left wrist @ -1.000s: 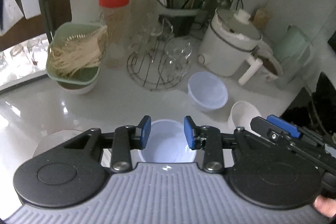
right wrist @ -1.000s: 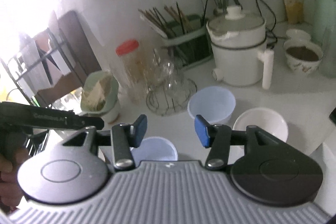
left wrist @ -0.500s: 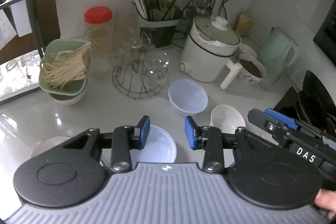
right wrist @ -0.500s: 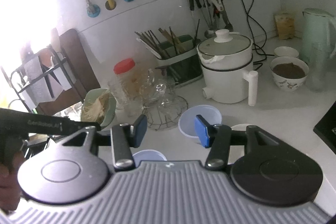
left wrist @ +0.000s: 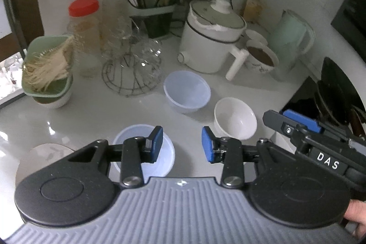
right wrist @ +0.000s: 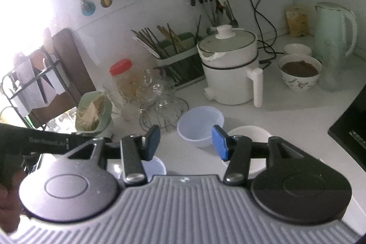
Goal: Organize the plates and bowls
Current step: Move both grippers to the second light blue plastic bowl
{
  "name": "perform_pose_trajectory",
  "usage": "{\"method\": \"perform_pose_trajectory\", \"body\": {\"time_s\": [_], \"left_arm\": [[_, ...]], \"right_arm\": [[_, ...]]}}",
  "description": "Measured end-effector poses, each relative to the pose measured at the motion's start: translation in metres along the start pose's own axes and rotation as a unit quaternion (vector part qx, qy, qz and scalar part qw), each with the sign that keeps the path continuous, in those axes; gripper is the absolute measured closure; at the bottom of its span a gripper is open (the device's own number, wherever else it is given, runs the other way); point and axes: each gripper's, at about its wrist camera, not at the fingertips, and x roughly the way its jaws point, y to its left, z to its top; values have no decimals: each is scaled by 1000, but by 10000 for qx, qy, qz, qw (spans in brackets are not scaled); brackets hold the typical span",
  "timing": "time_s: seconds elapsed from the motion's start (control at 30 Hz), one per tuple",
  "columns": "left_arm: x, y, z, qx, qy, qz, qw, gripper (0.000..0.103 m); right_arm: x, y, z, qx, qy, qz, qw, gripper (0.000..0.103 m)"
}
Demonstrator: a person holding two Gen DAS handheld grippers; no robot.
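Both tools, left [left wrist: 182,145] & right [right wrist: 185,142], wide open, empty. Translucent plastic bowl [left wrist: 187,91] at 12 o'clock: prob. light, slippery; pinch rim.

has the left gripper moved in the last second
Yes. The left gripper has pulled up and back from the near translucent bowl; more of the counter shows, and its fingers have opened wider.

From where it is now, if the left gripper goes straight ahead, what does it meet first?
Probably the translucent bluish plastic bowl farther back on the white counter, slightly right of the line between the open jaws of the left gripper; depth is uncertain.
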Motion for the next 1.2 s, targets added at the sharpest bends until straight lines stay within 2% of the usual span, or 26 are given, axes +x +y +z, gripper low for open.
{"method": "perform_pose_trajectory", "body": {"time_s": [0.2, 0.27, 0.4, 0.63, 0.7, 0.87, 1.2], "left_arm": [[11, -8, 3, 48, 6, -85, 10000, 54], [15, -9, 4, 61, -14, -87, 9999, 52], [23, -12, 6, 97, 25, -89, 9999, 47], [35, -12, 10, 122, 39, -33, 9999, 38], [39, -12, 12, 122, 49, -13, 9999, 37], [51, -11, 17, 132, 71, -20, 9999, 37], [84, -6, 43, 236, 119, 2, 9997, 37]], "right_arm": [[0, -11, -2, 17, 17, -190, 9998, 49], [0, -14, -3, 21, -1, -232, 9997, 42], [1, -19, -6, 80, -7, -320, 9995, 35], [7, -30, -6, 150, 14, -444, 9989, 34], [10, -31, -5, 157, 19, -439, 9989, 23], [18, -37, -2, 229, 38, -378, 9990, 13], [44, -51, 8, 391, 10, -394, 9985, 13]]}}
